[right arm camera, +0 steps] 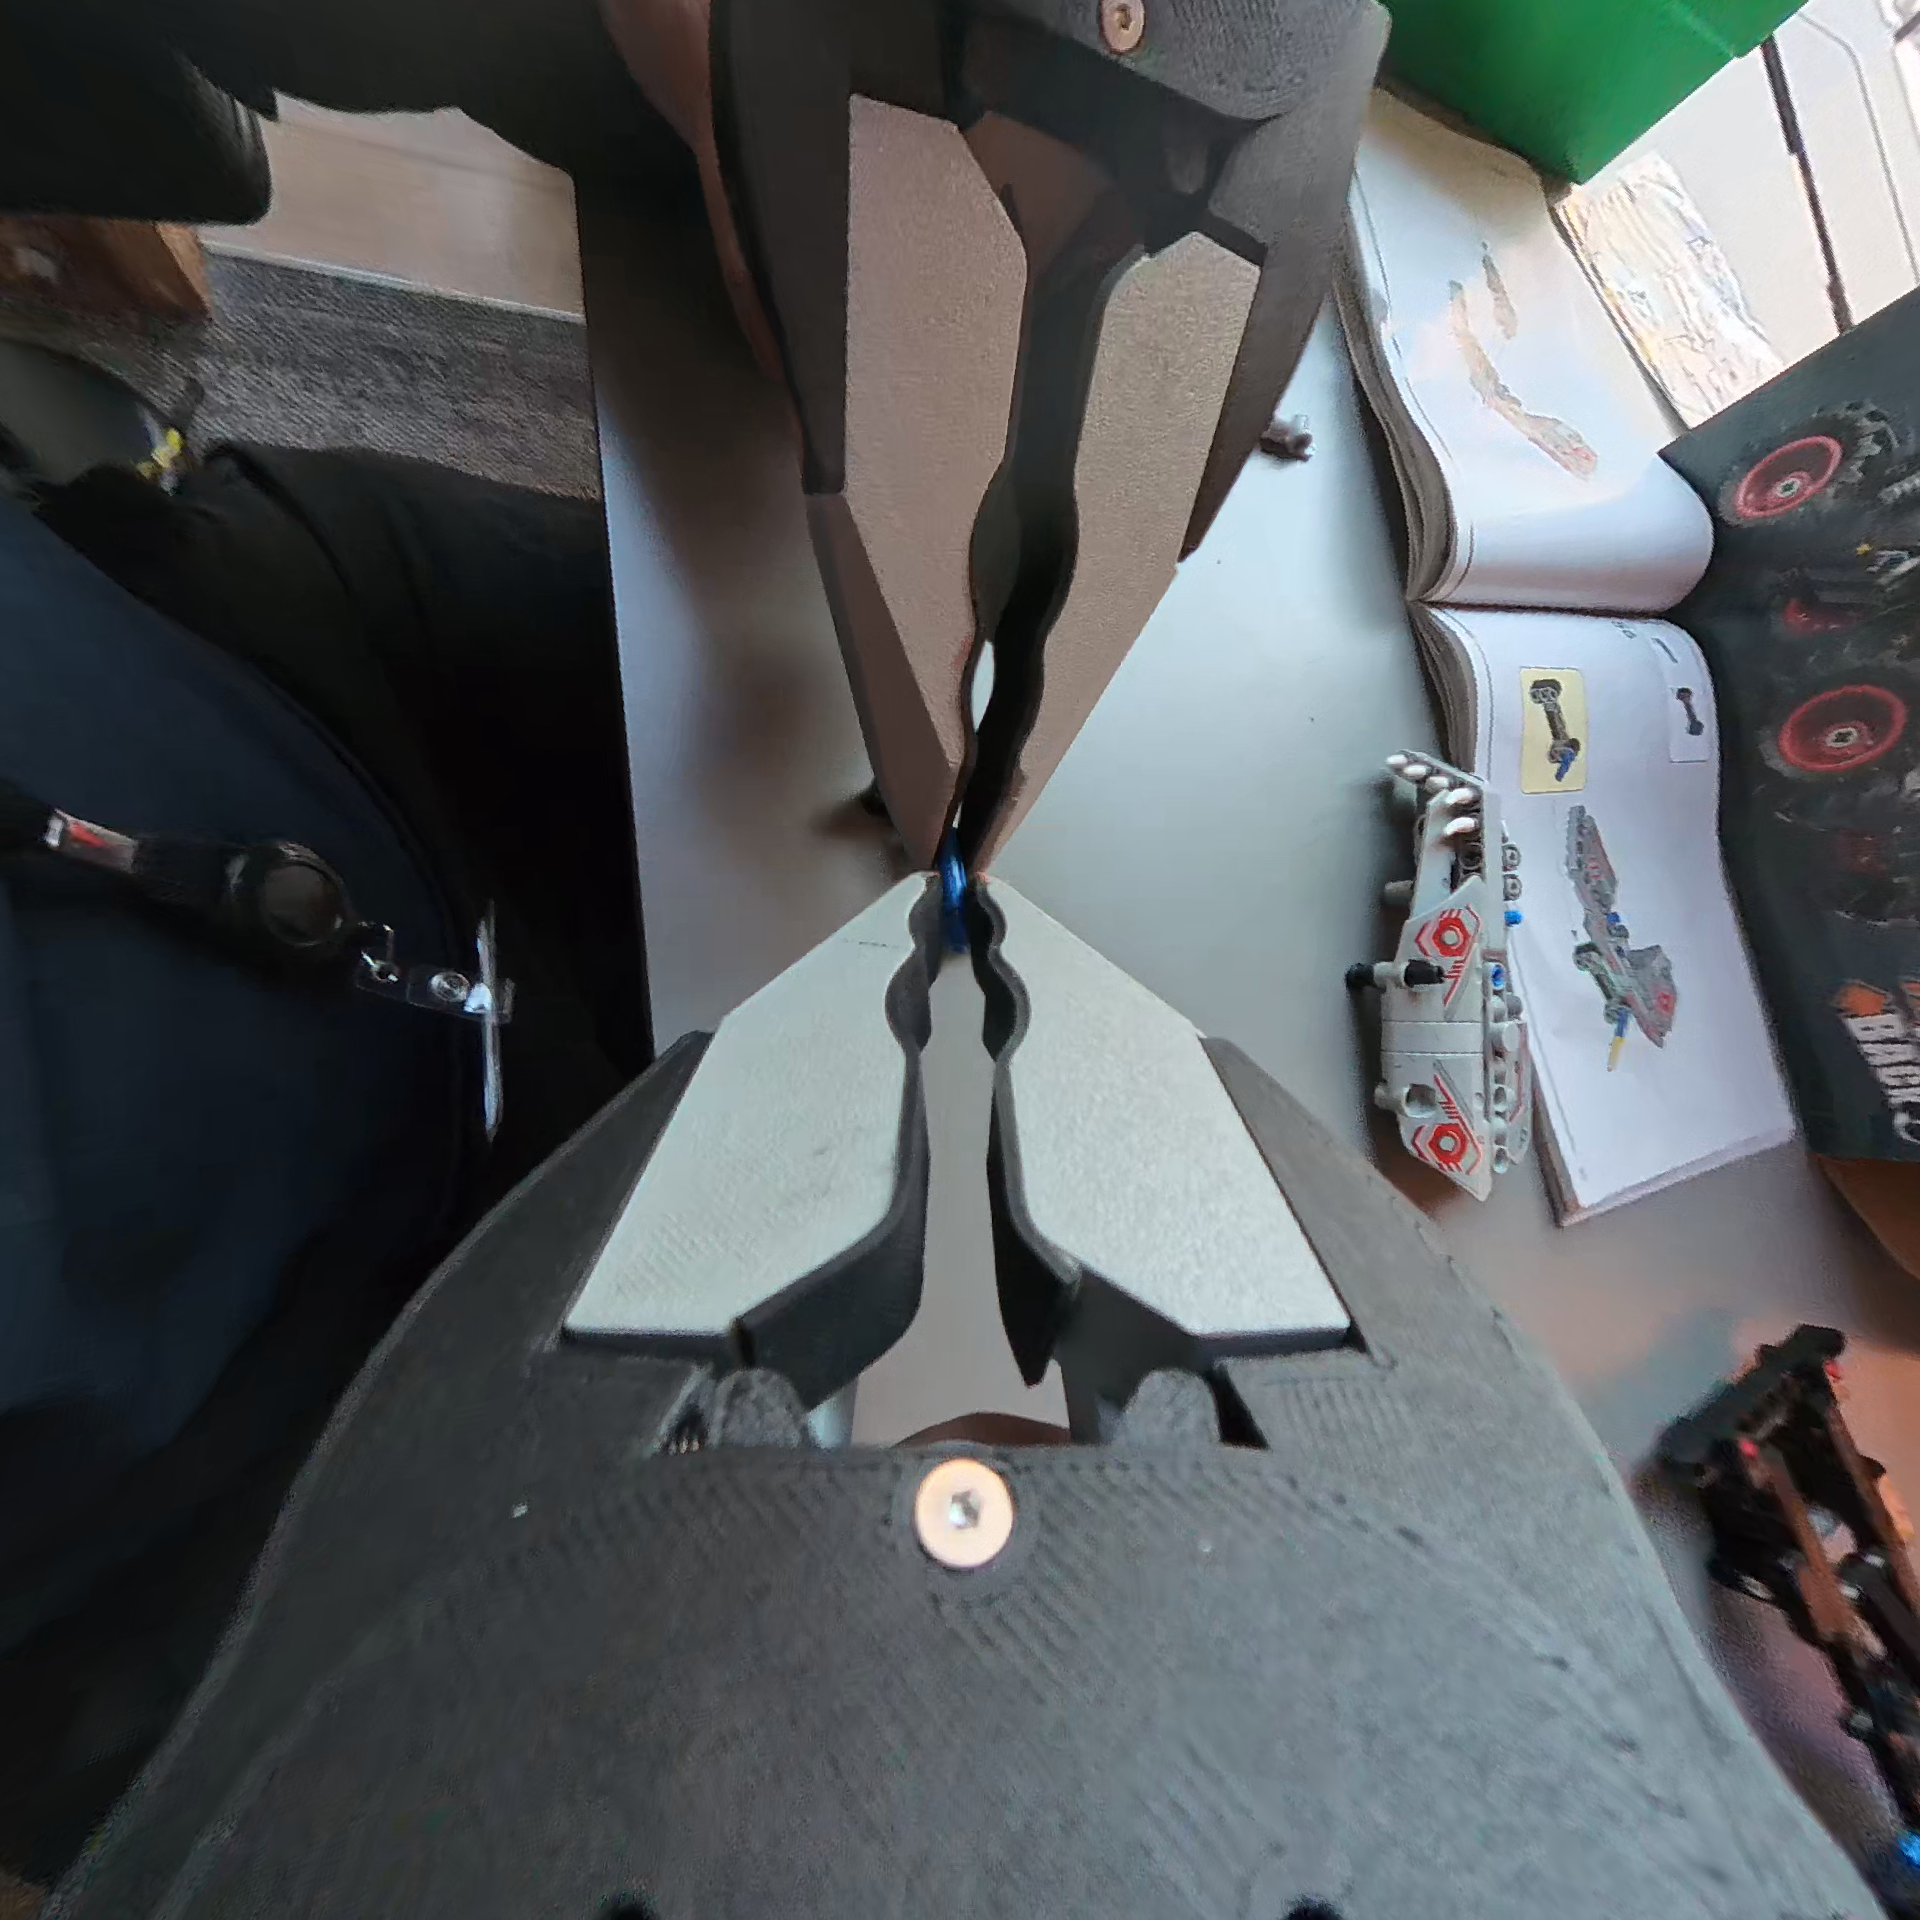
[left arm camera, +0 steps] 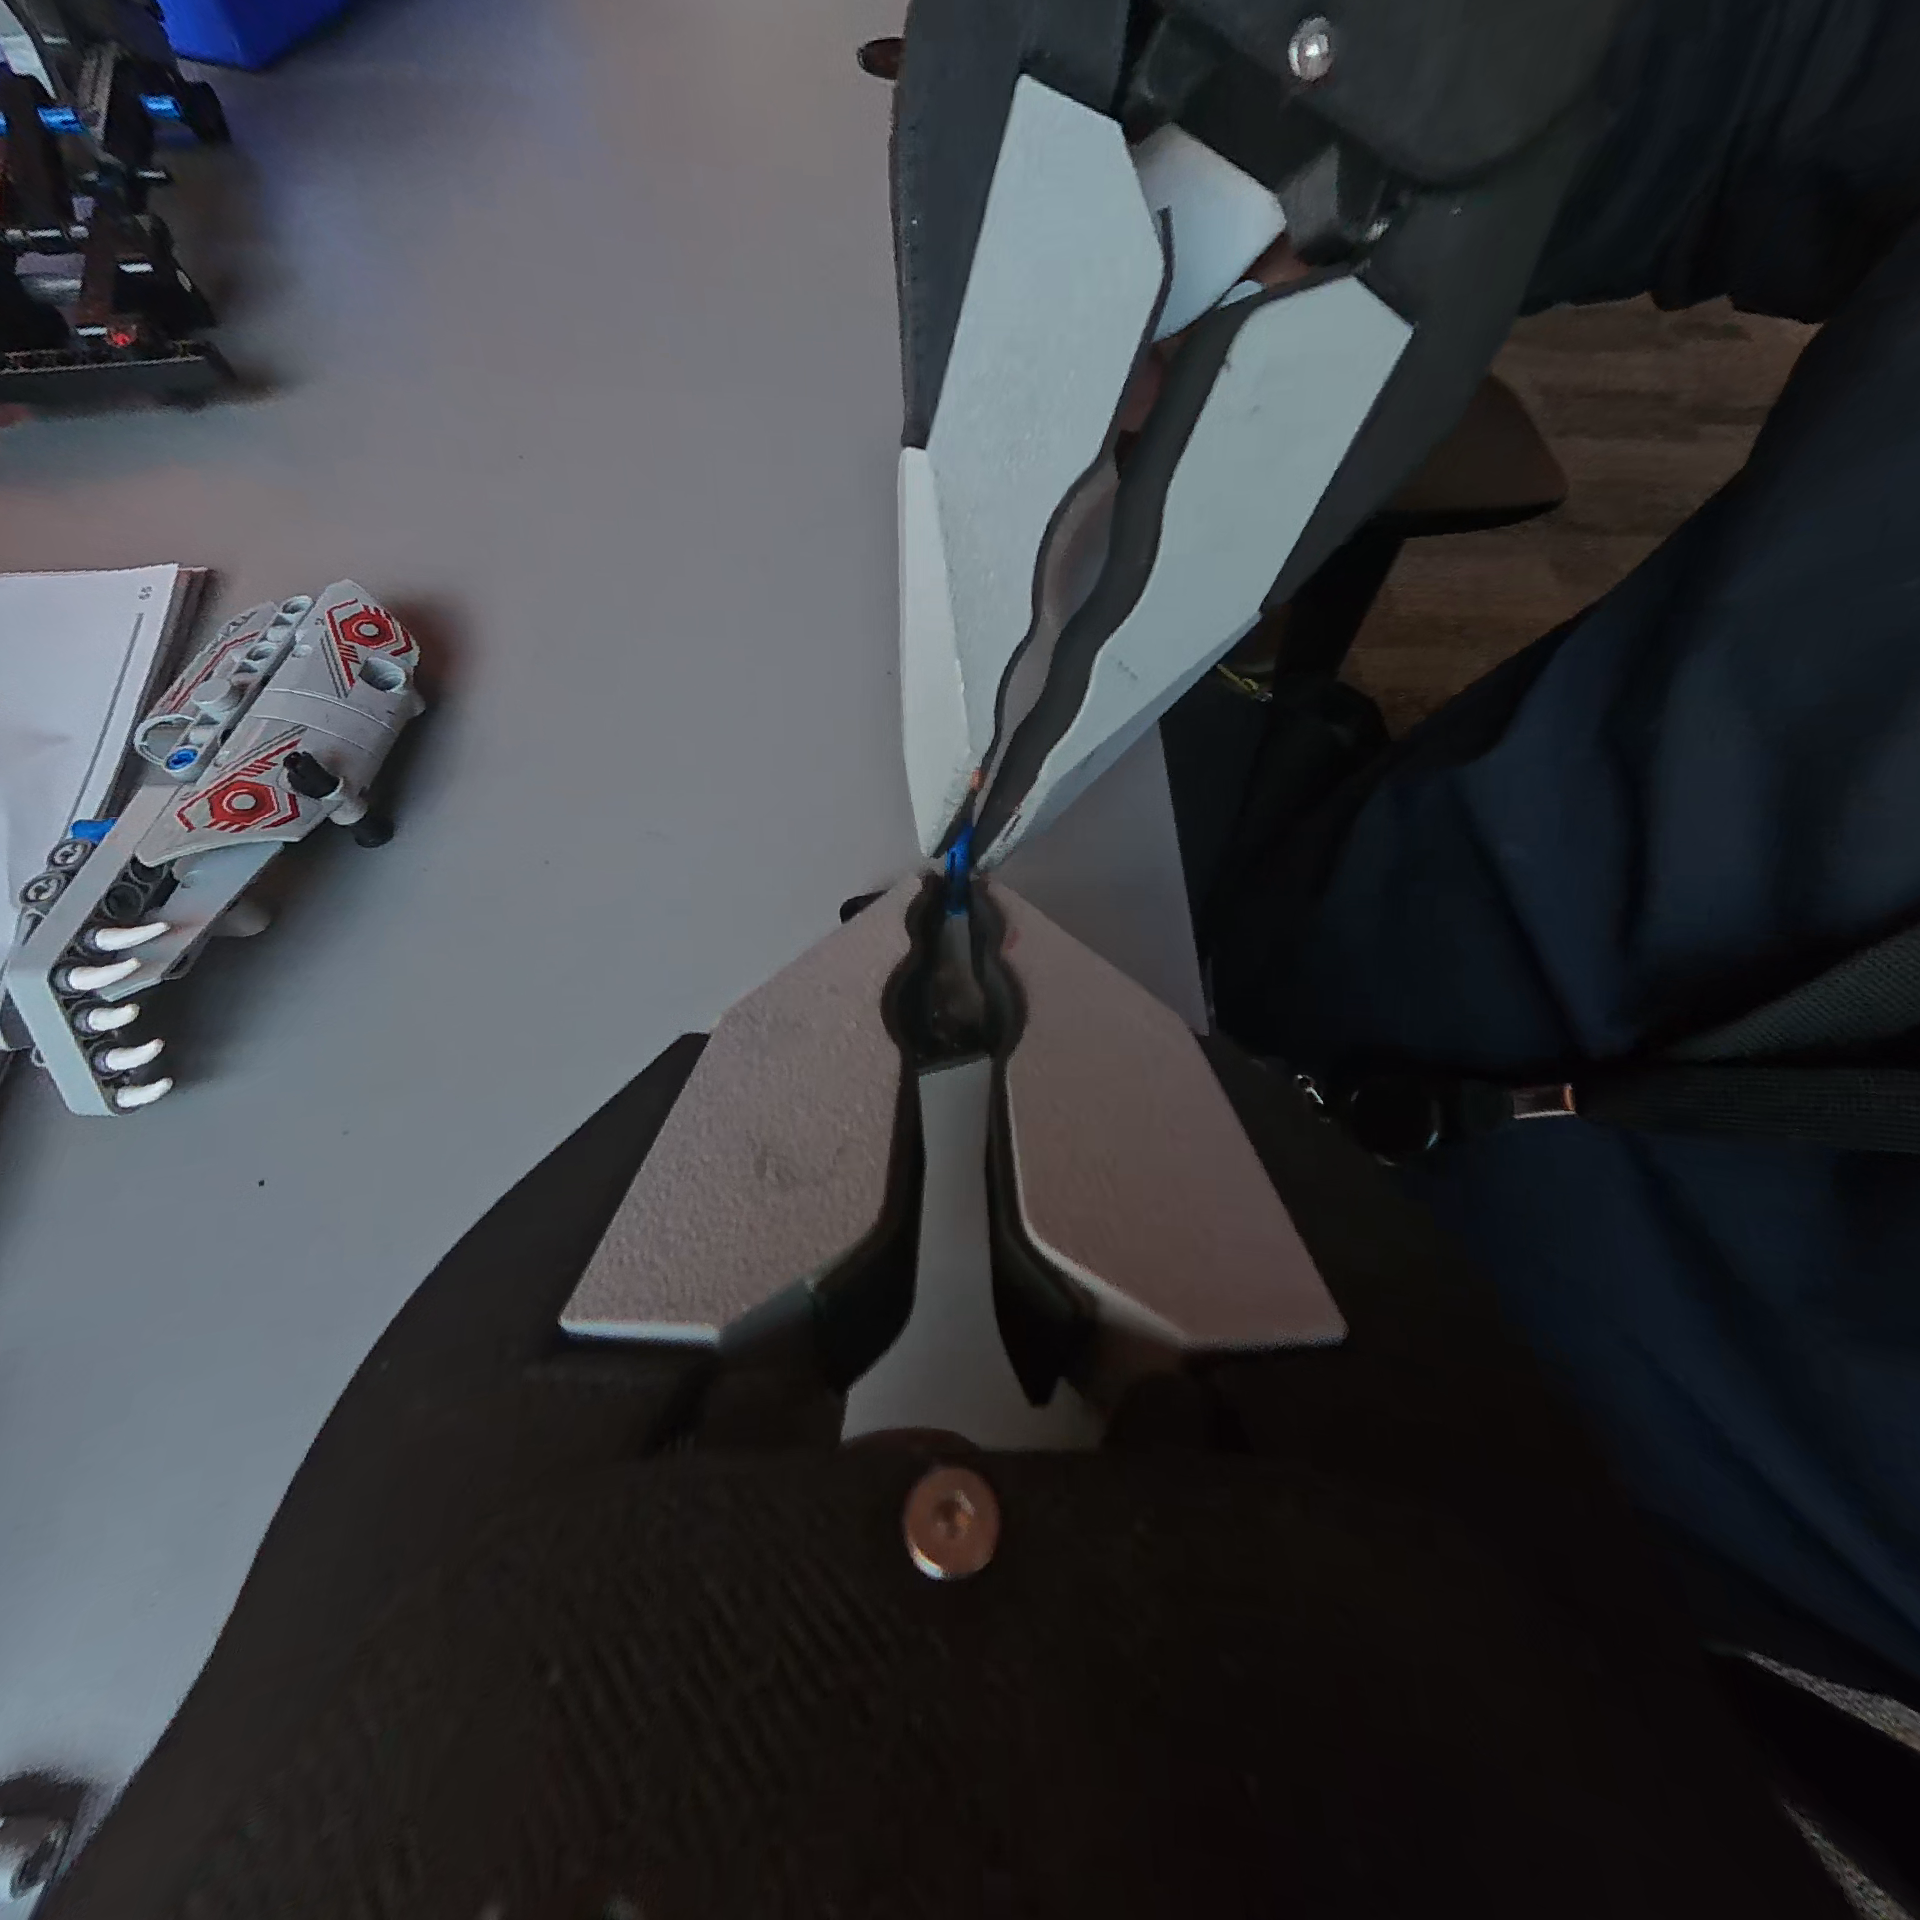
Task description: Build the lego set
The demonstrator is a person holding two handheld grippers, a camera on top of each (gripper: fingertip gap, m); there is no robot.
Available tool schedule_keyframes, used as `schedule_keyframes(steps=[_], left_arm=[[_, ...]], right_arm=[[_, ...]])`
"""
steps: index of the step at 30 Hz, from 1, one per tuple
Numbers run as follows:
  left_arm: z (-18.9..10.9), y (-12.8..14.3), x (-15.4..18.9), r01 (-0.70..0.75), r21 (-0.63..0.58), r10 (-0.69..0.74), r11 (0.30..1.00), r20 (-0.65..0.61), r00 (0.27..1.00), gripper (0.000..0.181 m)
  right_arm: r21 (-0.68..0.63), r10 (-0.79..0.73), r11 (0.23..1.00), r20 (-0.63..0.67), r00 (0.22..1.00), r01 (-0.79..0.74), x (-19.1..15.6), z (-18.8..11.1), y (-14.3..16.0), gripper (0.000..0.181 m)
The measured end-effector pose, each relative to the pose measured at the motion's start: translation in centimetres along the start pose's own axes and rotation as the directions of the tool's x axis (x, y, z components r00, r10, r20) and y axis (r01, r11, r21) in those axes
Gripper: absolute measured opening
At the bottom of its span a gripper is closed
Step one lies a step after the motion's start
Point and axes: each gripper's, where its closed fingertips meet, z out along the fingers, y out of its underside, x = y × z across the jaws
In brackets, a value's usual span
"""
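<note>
My left gripper and right gripper meet tip to tip above the grey table's near edge. The right gripper is shut on a small blue lego pin, which also shows in the left wrist view. The left gripper is shut on a small dark lego piece whose end touches the blue pin. In the left wrist view the right gripper comes down from the top. In the right wrist view the left gripper comes down from the top. How the two pieces join is hidden by the fingertips.
A grey-and-red lego assembly with white teeth lies by the open instruction booklet. A black chassis build, the set's box and a green box stand farther off. A person's dark clothing is beyond the table edge. My left and right fingertips are right by each other.
</note>
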Motion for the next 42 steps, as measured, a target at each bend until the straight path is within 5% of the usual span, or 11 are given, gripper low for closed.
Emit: schedule_keyframes(steps=[4, 7, 12, 42], left_arm=[[-1.0, -1.2, 0.1, 0.006, 0.101, -0.006, 0.995, -0.004, 1.0, 0.002], [-2.4, -2.9, -0.2, -0.007, 0.22, -0.001, 0.975, 0.035, 0.999, 0.002], [-4.1, -5.0, -0.6, 0.011, 0.368, -0.034, 0.93, 0.056, 0.998, 0.002], [-4.7, -6.3, -0.4, 0.029, 0.477, -0.064, 0.878, 0.059, 0.996, 0.002]], right_arm=[[0.22, 0.21, 0.948, 0.114, 0.971, -0.23, 0.6, -1.3, -1.9, 0.002], [0.451, 0.331, 0.78, 0.291, 0.898, -0.434, 1.2, -3.7, -4.6, 0.0], [0.545, 0.437, 0.611, 0.372, 0.819, -0.574, 3.1, -5.2, -5.0, 0.015], [0.597, 0.399, 0.661, 0.232, 0.887, -0.454, 3.4, -4.8, -5.8, 0.002]])
